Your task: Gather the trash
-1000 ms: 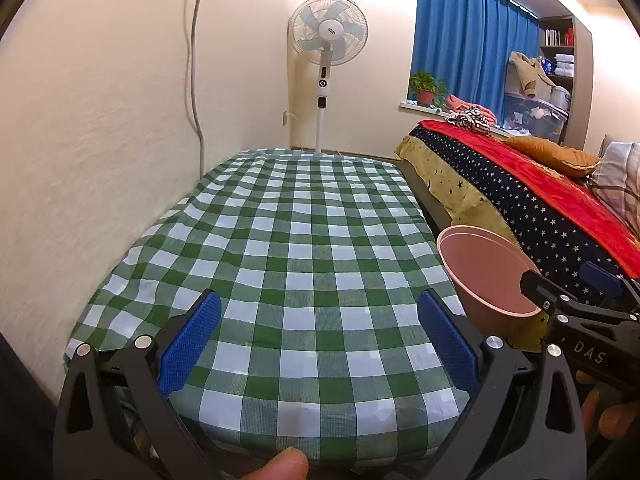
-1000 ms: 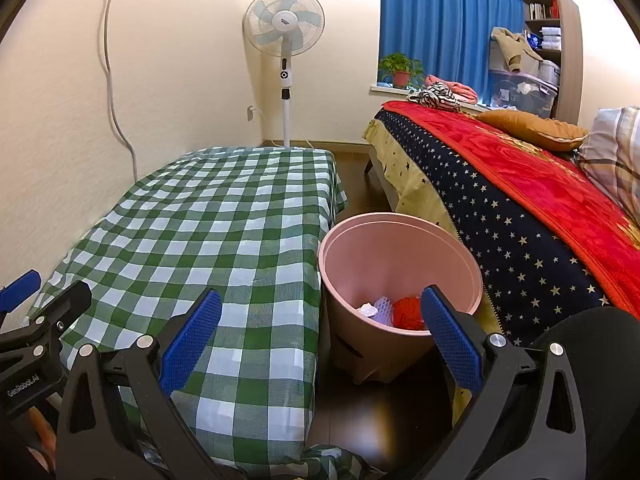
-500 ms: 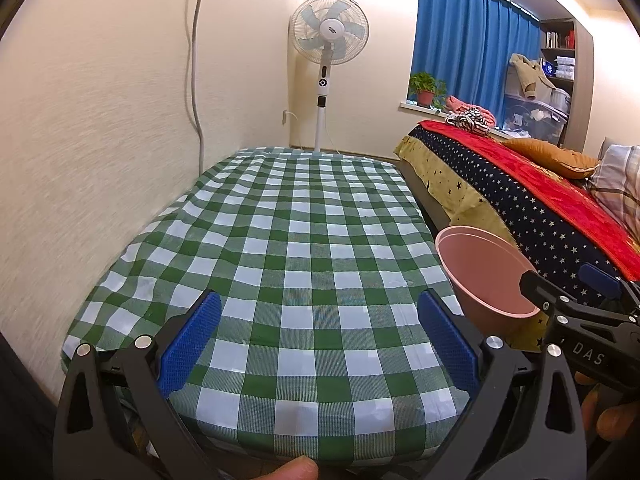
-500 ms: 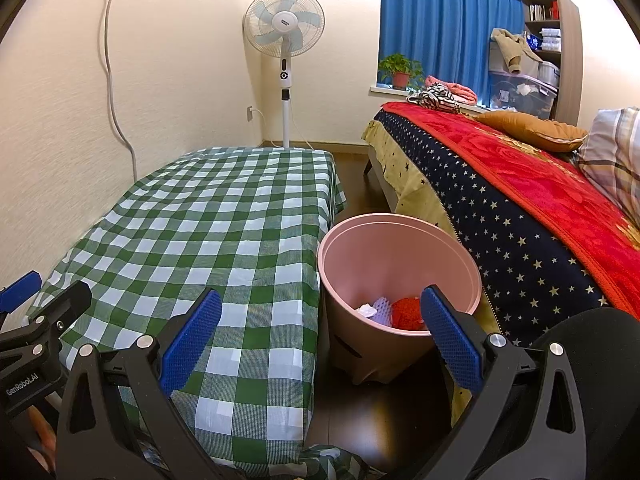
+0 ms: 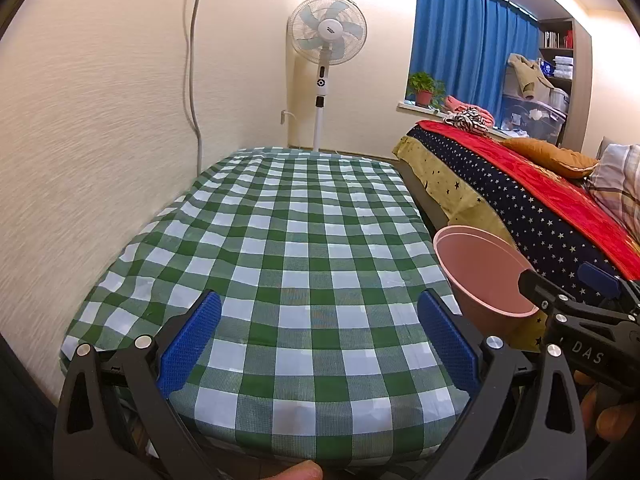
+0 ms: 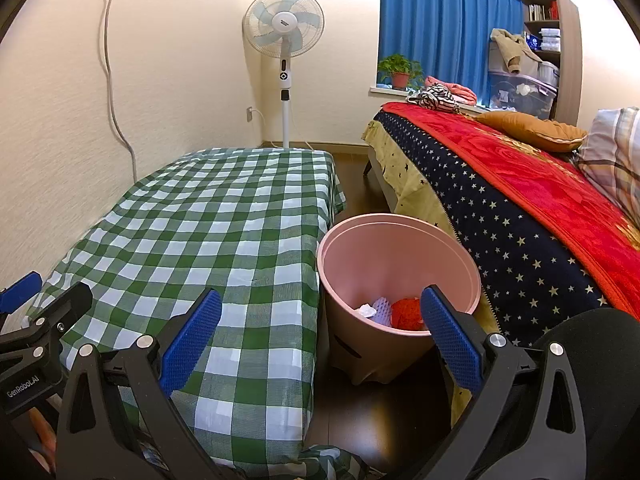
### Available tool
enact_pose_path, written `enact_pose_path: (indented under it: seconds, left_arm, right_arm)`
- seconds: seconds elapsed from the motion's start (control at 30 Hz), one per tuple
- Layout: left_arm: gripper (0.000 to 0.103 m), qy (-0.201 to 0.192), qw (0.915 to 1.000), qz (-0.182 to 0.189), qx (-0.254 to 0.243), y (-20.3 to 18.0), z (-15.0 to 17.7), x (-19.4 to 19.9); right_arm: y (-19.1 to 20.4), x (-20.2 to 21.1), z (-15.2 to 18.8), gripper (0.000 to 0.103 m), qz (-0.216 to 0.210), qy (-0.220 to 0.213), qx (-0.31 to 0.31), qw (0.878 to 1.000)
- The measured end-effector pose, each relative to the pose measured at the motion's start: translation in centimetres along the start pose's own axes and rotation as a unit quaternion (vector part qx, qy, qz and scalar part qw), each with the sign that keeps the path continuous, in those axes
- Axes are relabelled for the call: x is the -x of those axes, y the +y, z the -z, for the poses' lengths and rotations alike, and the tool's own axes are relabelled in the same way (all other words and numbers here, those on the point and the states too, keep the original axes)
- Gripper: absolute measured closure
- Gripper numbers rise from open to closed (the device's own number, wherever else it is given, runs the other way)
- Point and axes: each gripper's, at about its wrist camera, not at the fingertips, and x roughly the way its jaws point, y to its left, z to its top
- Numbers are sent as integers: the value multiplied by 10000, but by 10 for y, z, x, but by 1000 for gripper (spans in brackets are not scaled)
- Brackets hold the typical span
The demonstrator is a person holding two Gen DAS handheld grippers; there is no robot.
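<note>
A pink bin [image 6: 400, 276] stands on the dark floor between the checked table and the bed; its rim [image 5: 476, 272] also shows in the left wrist view. Inside lie a red wad [image 6: 406, 314], a pale purple piece [image 6: 382, 308] and a white scrap [image 6: 366, 311]. My right gripper [image 6: 320, 336] is open, held above the table's near corner and the bin. My left gripper [image 5: 320, 338] is open over the near end of the green-and-white checked cloth [image 5: 296, 248], nothing between its blue pads [image 5: 188, 344]. The cloth's top shows no loose items.
A bed with a starred navy and red cover [image 6: 540, 208] runs along the right. A standing fan [image 6: 285, 40] is by the far wall, a cable [image 5: 194, 60] hangs down the left wall. A dark rounded object [image 6: 592, 380] sits at the lower right.
The left wrist view has backed away slightly, showing more of the table's near edge. The right gripper and the bin have not visibly moved.
</note>
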Motion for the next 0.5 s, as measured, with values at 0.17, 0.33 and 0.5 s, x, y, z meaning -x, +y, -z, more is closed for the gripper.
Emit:
enact_pose_path:
  seconds: [0.17, 0.33, 0.5]
  left_arm:
    - [8, 4, 10000, 18, 2, -3, 0, 1]
    - [8, 11, 10000, 19, 18, -4, 1, 1]
    - [8, 11, 10000, 26, 29, -3, 1, 0]
  right_arm:
    - [-1, -1, -2, 5, 9, -1, -15, 10000]
    - [-1, 0, -1, 5, 7, -4, -14, 10000]
    - [-1, 0, -1, 5, 7, -5, -13, 10000]
